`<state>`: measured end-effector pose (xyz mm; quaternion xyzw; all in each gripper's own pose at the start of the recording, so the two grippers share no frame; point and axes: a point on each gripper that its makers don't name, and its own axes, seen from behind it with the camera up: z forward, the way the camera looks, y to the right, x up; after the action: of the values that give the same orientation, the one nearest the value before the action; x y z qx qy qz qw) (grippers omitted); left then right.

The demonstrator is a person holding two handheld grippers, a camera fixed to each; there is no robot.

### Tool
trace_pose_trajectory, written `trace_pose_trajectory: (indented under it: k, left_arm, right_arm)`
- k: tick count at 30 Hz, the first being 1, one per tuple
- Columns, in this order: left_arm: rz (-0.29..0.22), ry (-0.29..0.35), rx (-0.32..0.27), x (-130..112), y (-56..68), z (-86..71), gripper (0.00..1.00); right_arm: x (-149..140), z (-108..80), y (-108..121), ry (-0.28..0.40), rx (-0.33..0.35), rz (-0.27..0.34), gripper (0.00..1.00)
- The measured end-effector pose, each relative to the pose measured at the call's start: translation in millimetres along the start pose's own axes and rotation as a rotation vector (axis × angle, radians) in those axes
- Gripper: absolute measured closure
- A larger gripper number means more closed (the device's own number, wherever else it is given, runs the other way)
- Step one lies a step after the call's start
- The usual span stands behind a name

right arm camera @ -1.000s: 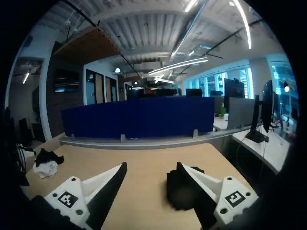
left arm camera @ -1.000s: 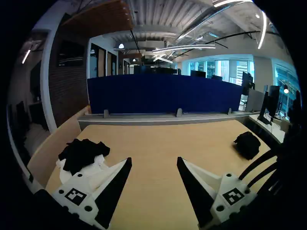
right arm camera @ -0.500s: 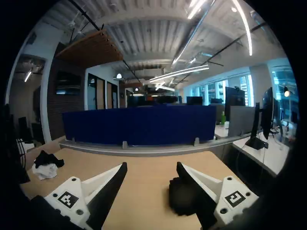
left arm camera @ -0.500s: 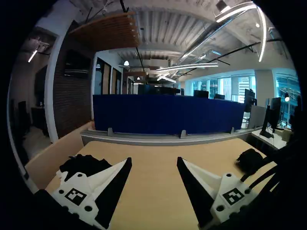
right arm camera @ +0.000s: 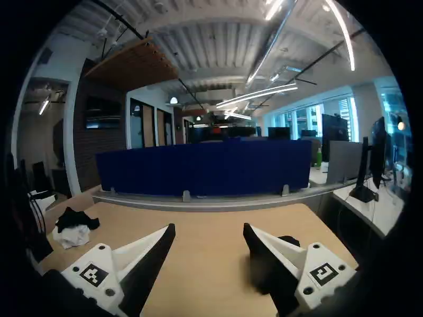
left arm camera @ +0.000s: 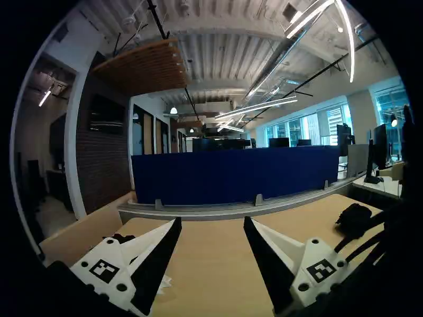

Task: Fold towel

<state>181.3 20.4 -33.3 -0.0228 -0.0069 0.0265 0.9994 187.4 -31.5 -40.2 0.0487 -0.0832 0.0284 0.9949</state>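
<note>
In the left gripper view, my left gripper [left arm camera: 211,232] is open above the wooden table [left arm camera: 211,264], with nothing between its fingers. A black and white cloth pile [left arm camera: 122,239] peeks out behind its left finger. A crumpled black towel [left arm camera: 355,216] lies at the table's right side. In the right gripper view, my right gripper [right arm camera: 209,235] is open with nothing in it. A black towel [right arm camera: 288,241] lies mostly hidden behind its right finger. The black cloth on a white cloth [right arm camera: 74,227] lies at the far left of the table [right arm camera: 206,264].
A blue divider panel [left arm camera: 232,177] on a grey rail closes off the table's far edge. A neighbouring desk with monitors [right arm camera: 378,158] stands to the right. Black chair bars [left arm camera: 370,232] rise at the right of the left gripper view.
Both views have tilted upward, showing more ceiling and less table. The cloth pile slid down behind the left gripper's left finger. The black towel sits lower behind the right gripper's right finger.
</note>
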Motion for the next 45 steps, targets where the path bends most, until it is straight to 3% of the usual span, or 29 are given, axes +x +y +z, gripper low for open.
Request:
trace_pose_trajectory:
  k: [5,8,15,30,38,45]
  left_arm:
    - [0.049,0.045,0.038,-10,-7.6,0.5,0.13]
    - [0.053,0.065,0.045,-17,-7.0,0.5,0.13]
    - [0.022,0.090,0.045,-45,-5.8,2.8,0.13]
    - [-0.042,0.091,0.051,-135,-16.4,22.8,0.13]
    - [-0.056,0.081,0.057,-160,-14.1,26.7,0.13]
    - [-0.052,0.073,0.057,-169,-13.0,29.2,0.13]
  right_arm:
    - [-7,3.3,-4,-0.038,0.022,-0.001,0.00]
    - [-13,8.5,-5,-0.067,0.030,0.005,0.00]
    - [-24,22.4,-1,-0.091,0.007,0.035,0.00]
    - [-27,36.4,-11,-0.038,-0.011,-0.037,0.00]
    - [-43,46.4,-18,-0.054,0.000,-0.054,0.00]
    - [-38,48.7,-19,-0.049,0.006,-0.071,0.00]
